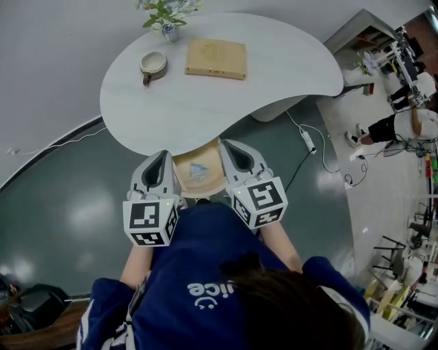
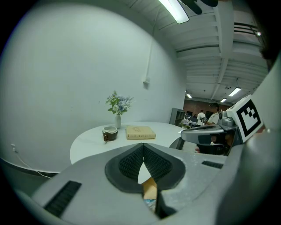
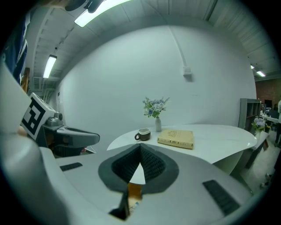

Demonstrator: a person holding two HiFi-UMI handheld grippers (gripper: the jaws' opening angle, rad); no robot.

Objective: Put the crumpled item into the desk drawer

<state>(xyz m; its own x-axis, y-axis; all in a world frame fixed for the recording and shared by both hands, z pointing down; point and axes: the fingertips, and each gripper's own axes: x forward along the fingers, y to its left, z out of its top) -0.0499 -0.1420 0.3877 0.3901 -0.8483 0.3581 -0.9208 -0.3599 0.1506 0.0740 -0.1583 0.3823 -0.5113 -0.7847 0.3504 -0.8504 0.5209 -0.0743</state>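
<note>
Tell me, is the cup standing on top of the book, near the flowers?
Not quite. The cup is not on the book. It stands on the white table beside the book, apart from it and near the flowers. The head view shows this.

White letters "ice" on person's blue top, book cover print unreadable

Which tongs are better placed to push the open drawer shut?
The right tongs, only slightly. Both are shut and empty, flanking the drawer; the right reaches further along its side than the left tongs.
</note>
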